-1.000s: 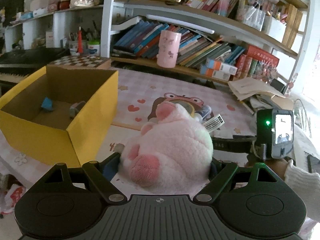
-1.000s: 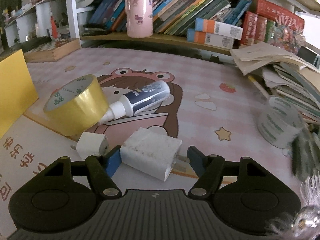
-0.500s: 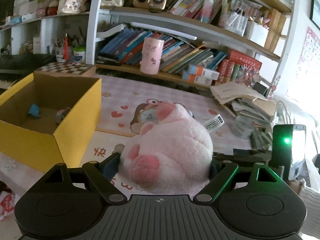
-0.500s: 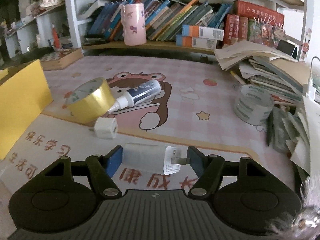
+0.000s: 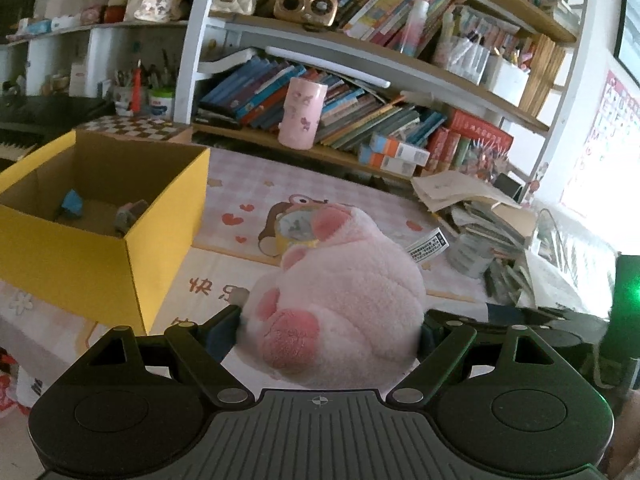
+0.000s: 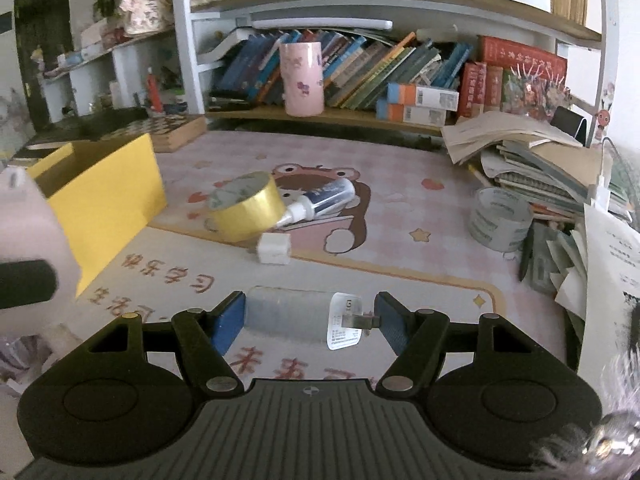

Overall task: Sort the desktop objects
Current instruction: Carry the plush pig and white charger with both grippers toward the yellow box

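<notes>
My left gripper (image 5: pixel 330 326) is shut on a pink plush toy (image 5: pixel 340 300) and holds it above the desk mat, right of the open yellow box (image 5: pixel 132 240). The box holds a blue piece (image 5: pixel 72 202) and a grey piece (image 5: pixel 128 216). My right gripper (image 6: pixel 308 316) is shut on a white charger plug (image 6: pixel 296 314), held above the mat. On the mat beyond it lie a small white cube adapter (image 6: pixel 274 248), a yellow tape roll (image 6: pixel 248 210) and a small bottle (image 6: pixel 320 200).
A clear tape roll (image 6: pixel 500 220) stands at the right by a pile of papers and books (image 6: pixel 540 160). A pink cup (image 6: pixel 301 78) stands on the low shelf of books behind. The yellow box (image 6: pixel 104 196) and the plush (image 6: pixel 32 240) show at the left.
Both grippers have risen and pulled back from the desk with their objects. The charger plug came up off the mat and turned sideways between the right fingers.
</notes>
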Tool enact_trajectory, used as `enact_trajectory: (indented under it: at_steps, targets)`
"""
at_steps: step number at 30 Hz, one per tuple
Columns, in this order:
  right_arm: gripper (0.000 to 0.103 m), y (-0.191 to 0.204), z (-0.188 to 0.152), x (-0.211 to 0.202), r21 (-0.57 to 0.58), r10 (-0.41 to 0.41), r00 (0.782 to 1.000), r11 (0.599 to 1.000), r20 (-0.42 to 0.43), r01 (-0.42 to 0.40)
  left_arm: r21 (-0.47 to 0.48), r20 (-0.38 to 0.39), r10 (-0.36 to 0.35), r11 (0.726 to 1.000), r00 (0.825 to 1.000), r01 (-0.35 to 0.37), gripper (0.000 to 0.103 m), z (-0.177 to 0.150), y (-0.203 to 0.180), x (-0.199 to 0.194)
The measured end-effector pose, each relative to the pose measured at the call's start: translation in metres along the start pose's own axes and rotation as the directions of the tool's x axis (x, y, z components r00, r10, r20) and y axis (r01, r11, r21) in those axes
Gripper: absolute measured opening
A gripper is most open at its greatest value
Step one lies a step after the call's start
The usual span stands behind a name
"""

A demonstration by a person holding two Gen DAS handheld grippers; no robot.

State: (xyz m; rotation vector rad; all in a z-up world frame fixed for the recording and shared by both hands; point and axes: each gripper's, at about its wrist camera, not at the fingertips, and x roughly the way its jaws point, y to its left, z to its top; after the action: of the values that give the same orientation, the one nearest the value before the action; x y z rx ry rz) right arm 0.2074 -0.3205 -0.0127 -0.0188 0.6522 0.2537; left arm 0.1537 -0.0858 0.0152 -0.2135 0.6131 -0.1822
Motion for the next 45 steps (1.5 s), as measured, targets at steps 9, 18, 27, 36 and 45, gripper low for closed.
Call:
enact_trajectory:
  at_steps: [9,18,27,36,45]
  targets:
    - [0.067,0.038,-0.006,-0.036,0.02,-0.022,0.999,1.0,0.031,0.021,0.02,-0.008,-0.062,0.998,0.998,0.063,0.086,-0.009,0.023,-0.023]
    - [0.067,0.093,-0.024,-0.055,0.01,-0.044,0.999,0.999,0.016,0.044,0.024,-0.002,-0.085,0.996,0.996,0.085,0.086,-0.018,0.064,-0.053]
    - [0.067,0.155,-0.038,-0.071,-0.038,-0.018,1.0,0.999,0.019,0.019,0.013,0.001,-0.073,0.997,0.997,0.073,0.086,-0.024,0.107,-0.08]
    - [0.067,0.21,-0.051,-0.076,-0.053,0.014,1.0,0.998,0.023,-0.013,0.015,0.009,-0.055,0.998,0.998,0.055,0.086,-0.035,0.146,-0.112]
    - [0.067,0.261,-0.062,-0.072,-0.068,0.074,0.997,0.995,-0.008,-0.074,-0.027,0.0,-0.001,1.0,1.0,0.001,0.086,-0.045,0.192,-0.14]
